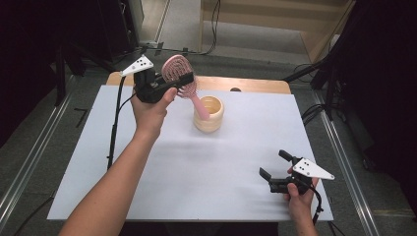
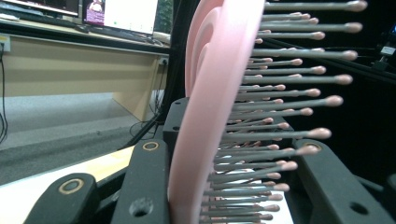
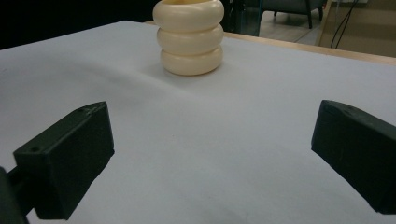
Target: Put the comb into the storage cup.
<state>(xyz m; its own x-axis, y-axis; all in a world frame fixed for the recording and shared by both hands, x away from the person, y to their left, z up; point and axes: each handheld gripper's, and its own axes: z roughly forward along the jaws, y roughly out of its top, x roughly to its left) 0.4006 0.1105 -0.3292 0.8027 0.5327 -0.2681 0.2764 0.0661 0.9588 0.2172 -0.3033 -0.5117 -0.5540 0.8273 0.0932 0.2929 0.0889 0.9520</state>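
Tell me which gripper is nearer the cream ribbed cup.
Left. The left gripper, shut on the pink hairbrush, is just up-left of the cream cup. The right gripper rests open near the table's front right corner.

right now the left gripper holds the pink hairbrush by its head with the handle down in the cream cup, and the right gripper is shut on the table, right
Not quite: the right gripper is open, fingers wide apart with nothing between, as the right gripper view shows. The left gripper does hold the pink hairbrush by its head, handle in the cream cup.
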